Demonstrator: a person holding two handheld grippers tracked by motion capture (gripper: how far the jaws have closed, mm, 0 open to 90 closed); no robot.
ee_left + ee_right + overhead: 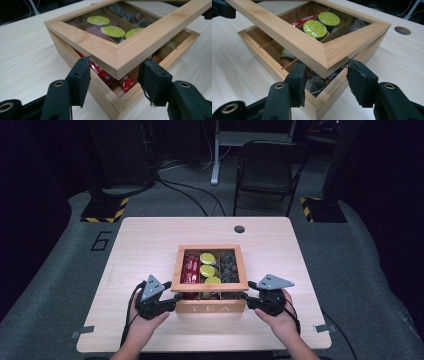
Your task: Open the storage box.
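I see both hands at the near table (150,335) edge, one gripper at each front corner of the wooden tea box (210,307). Left gripper (113,75): jaws straddle the lid (117,53) at its near-left corner; whether the pads press the wood I cannot tell. Right gripper (325,75): jaws straddle the near-right lid corner the same way; contact again unclear. The lid's front edge stands raised off the box, tilted up toward me, its back edge down on the box. Inside: red packets (190,266) left, green-topped capsules (208,265) centre, dark sachets (229,265) right. Beyond the table, a folding chair (267,170).
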